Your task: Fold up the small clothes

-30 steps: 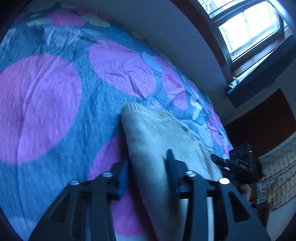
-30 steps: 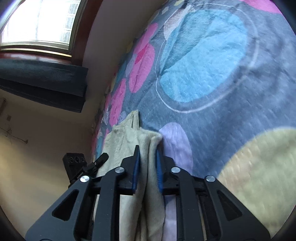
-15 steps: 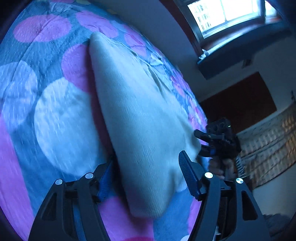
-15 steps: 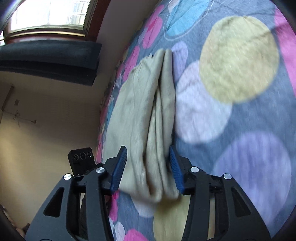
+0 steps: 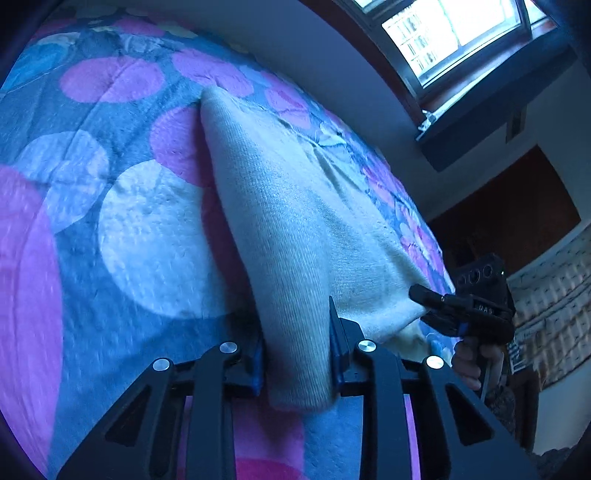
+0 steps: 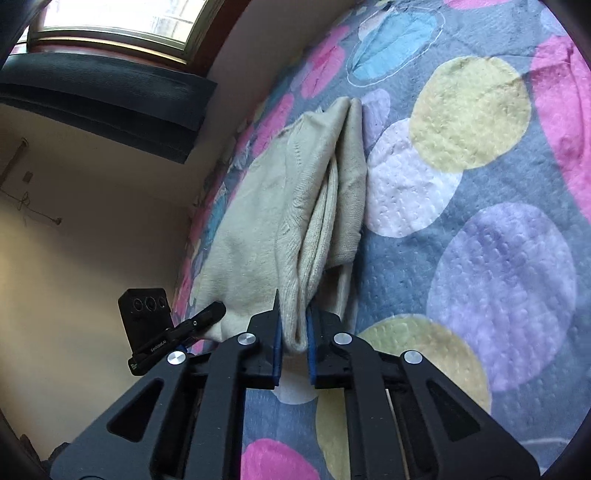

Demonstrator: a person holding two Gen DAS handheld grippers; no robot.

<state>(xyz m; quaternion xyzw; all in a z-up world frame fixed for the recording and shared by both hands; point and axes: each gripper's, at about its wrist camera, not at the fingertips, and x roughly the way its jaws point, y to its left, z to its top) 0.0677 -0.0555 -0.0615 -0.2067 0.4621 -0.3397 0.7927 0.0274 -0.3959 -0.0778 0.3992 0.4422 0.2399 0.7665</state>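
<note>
Left gripper (image 5: 295, 354): you have its jaws pinched onto the near corner of the cream knit garment (image 5: 295, 221); they have just been closing, with a thick fold of knit between the pads.
Right gripper (image 6: 294, 343): your jaws are nearly together, clamped on a bunched edge of the same garment (image 6: 258, 229); they too have just been closing.
Garment: it lies on the bedspread (image 5: 92, 229), running from your grippers toward 12 o'clock, its far end tapering to a point.
Bedspread: grey with pink, white, yellow and lilac circles (image 6: 498, 295).
Window (image 5: 454, 33): at 2 o'clock in your left view.
Other gripper: the right one shows at 4 o'clock in the left view.
</note>
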